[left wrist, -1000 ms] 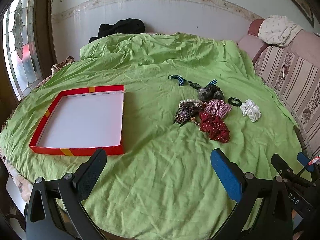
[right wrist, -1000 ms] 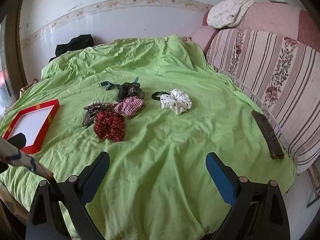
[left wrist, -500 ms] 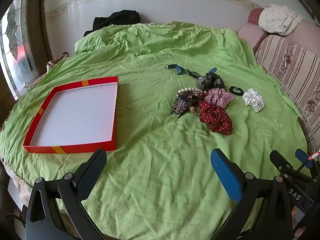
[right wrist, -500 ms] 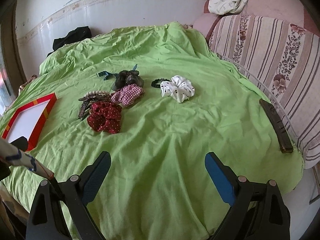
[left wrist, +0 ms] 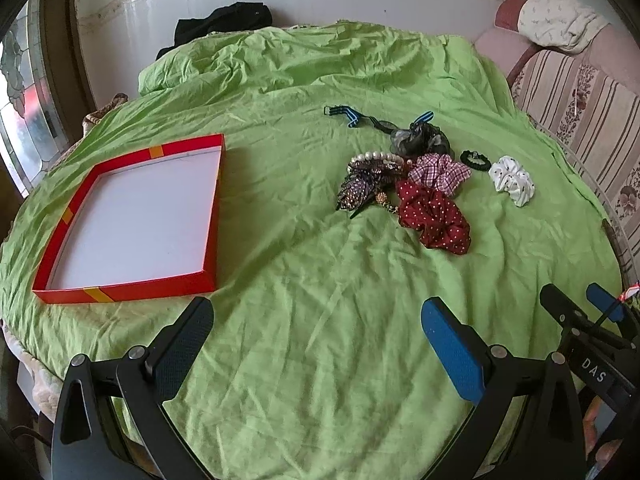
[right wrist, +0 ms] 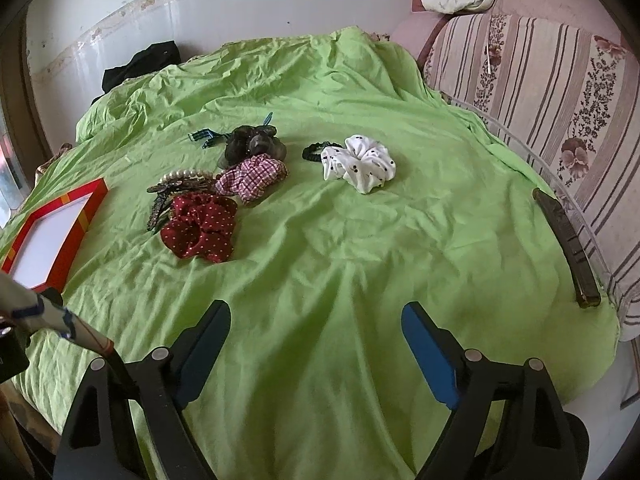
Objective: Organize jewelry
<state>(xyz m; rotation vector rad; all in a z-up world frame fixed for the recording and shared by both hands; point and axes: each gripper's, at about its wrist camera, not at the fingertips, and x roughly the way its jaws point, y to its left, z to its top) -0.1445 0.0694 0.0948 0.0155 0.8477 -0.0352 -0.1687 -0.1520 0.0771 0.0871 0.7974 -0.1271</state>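
Green bedsheet (left wrist: pixel 312 280) w/ red tray (left wrist: pixel 132 292), white inside; both hand-held grippers (left wrist: pixel 316 336) (right wrist: pixel 316 332) wide, nothing held.

Bedspread (left wrist: pixel 320 320) near edge: open cloth. Obstacles: red tray (left wrist: pixel 132 220) left edge; scrunchie cluster (left wrist: pixel 420 184) centre-right.

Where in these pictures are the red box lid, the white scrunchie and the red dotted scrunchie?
red box lid (left wrist: pixel 132 290): left wrist view, on its near red wall.
white scrunchie (right wrist: pixel 360 164): right wrist view, on its gathered middle.
red dotted scrunchie (left wrist: pixel 434 218): left wrist view, on its central folds.
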